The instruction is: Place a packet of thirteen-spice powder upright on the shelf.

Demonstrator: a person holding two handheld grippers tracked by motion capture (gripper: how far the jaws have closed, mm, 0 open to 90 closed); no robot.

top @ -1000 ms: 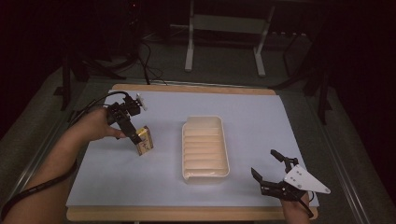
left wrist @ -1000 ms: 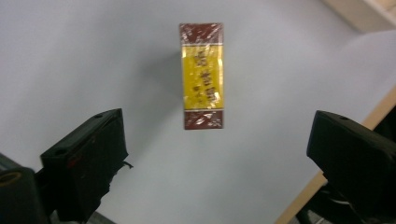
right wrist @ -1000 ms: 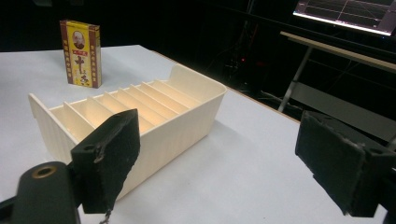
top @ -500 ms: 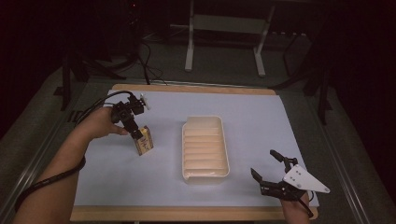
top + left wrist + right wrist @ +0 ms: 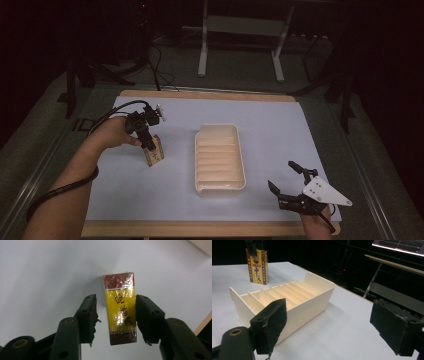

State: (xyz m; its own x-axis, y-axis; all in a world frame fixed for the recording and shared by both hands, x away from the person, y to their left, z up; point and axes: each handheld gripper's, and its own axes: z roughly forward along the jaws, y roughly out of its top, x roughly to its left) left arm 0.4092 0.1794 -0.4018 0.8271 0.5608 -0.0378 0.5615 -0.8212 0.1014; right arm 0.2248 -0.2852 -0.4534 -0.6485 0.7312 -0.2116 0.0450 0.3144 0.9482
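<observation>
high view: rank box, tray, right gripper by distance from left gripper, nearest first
1. Box: between the left gripper jaws, left of mat.
2. Tray: mat centre, to its right.
3. Right gripper: near-right corner, beyond the tray.

We see the small red-and-yellow box (image 5: 121, 308) wrapped in a glossy, crinkled clear film that catches the light, while the cream tray (image 5: 317, 282) looks like smooth matt plastic with faintly ribbed outer walls. The desk (image 5: 280, 112) carries a smooth, matt pale sheet, with a bare wood-coloured edge showing around it. The left gripper (image 5: 115, 315) has matt black pads, the left one frayed at its edge, and the right gripper (image 5: 329, 327) has rough black pads too.
</observation>
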